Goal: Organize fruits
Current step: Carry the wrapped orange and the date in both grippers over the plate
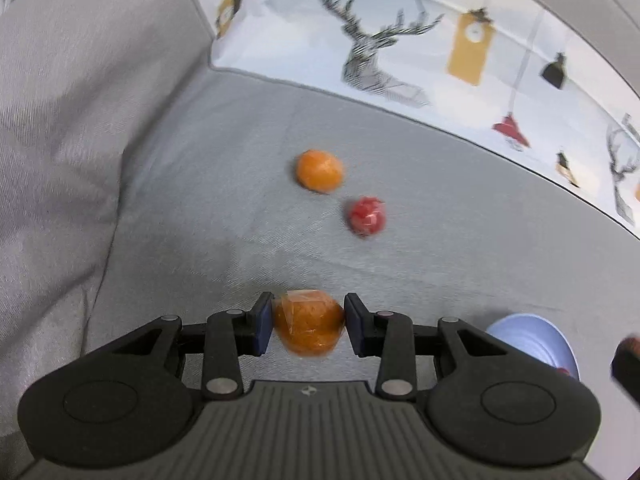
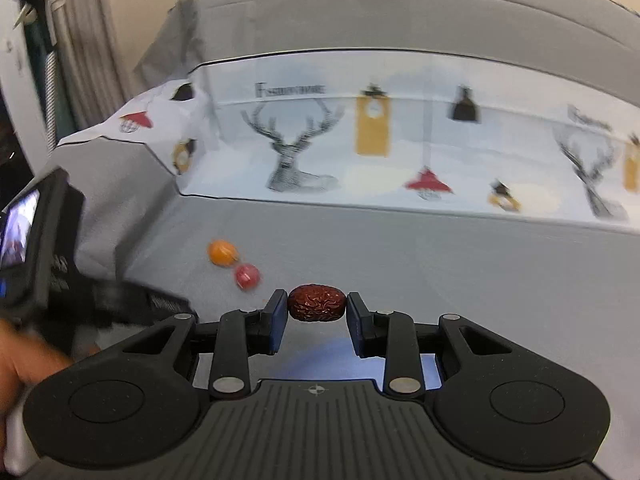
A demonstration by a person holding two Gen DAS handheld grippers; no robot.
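Note:
My left gripper (image 1: 308,322) is shut on a wrapped orange fruit (image 1: 310,326), held above the grey sofa seat (image 1: 200,200). Farther off on the seat lie a second orange fruit (image 1: 320,171) and a small red wrapped fruit (image 1: 366,216). My right gripper (image 2: 316,308) is shut on a dark red wrinkled date (image 2: 317,303), lifted over the seat. Both loose fruits, the orange one (image 2: 222,252) and the red one (image 2: 247,275), also show to the left in the right wrist view. A pale blue bowl (image 1: 536,342) sits low at the right of the left wrist view.
A white cushion cover printed with deer and lamps (image 2: 380,140) lines the sofa back. A grey cushion (image 1: 80,120) rises at the left. The other hand-held gripper (image 2: 44,256) and a hand (image 2: 24,360) fill the left edge of the right wrist view.

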